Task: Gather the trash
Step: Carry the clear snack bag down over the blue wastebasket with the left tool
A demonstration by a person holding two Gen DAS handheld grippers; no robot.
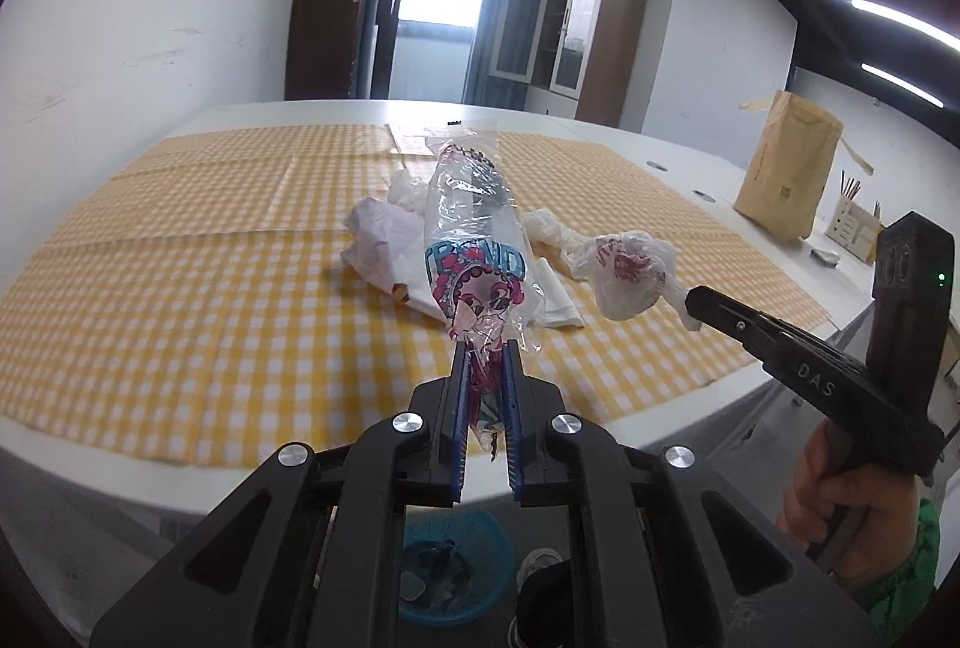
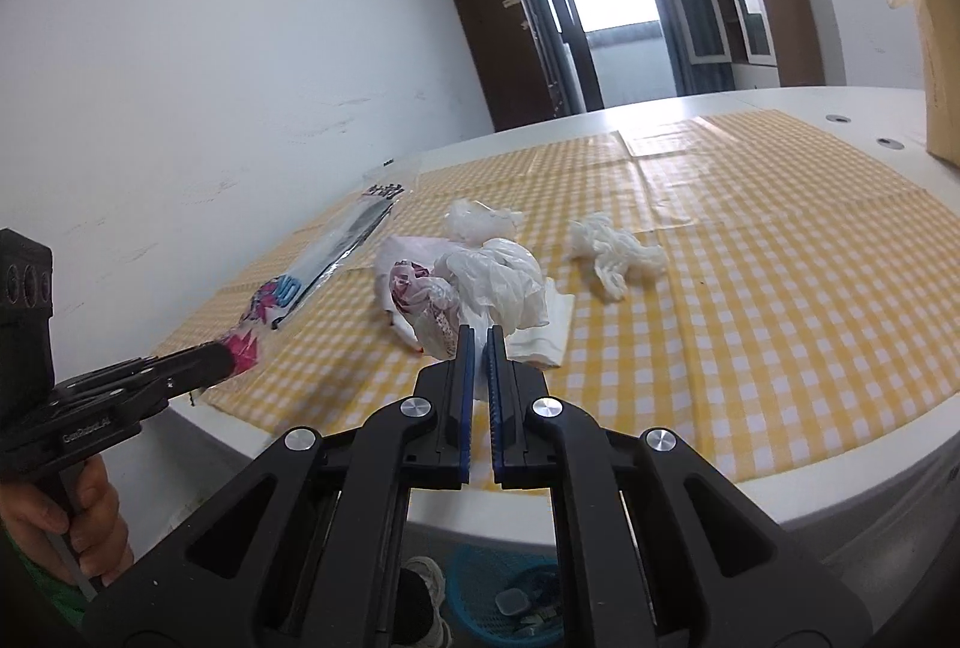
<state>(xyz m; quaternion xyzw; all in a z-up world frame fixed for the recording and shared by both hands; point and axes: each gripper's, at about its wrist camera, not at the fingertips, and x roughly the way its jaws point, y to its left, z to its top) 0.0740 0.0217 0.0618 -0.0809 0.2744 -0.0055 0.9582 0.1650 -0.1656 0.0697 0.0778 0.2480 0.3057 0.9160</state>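
My left gripper (image 1: 486, 348) is shut on the near end of a long clear wrapper with a cartoon print (image 1: 474, 228), which stretches away above the yellow checked tablecloth (image 1: 180, 300). In the right wrist view this gripper (image 2: 225, 357) comes in from the left, the wrapper (image 2: 324, 258) lifted off the cloth. My right gripper (image 2: 478, 333) is shut on a crumpled white plastic bag with red print (image 2: 480, 282); the left wrist view shows it (image 1: 690, 301) gripping the bag (image 1: 624, 270). A blue basket (image 1: 450, 570) with some trash sits on the floor under the table edge.
On the cloth lie a crumpled white paper bag (image 1: 384, 240), a tissue wad (image 2: 480, 219), a twisted white plastic piece (image 2: 612, 252) and a flat napkin (image 2: 546, 330). A brown paper sack (image 1: 786, 174) stands at the far right. A shoe (image 2: 420, 576) is beside the basket (image 2: 516, 588).
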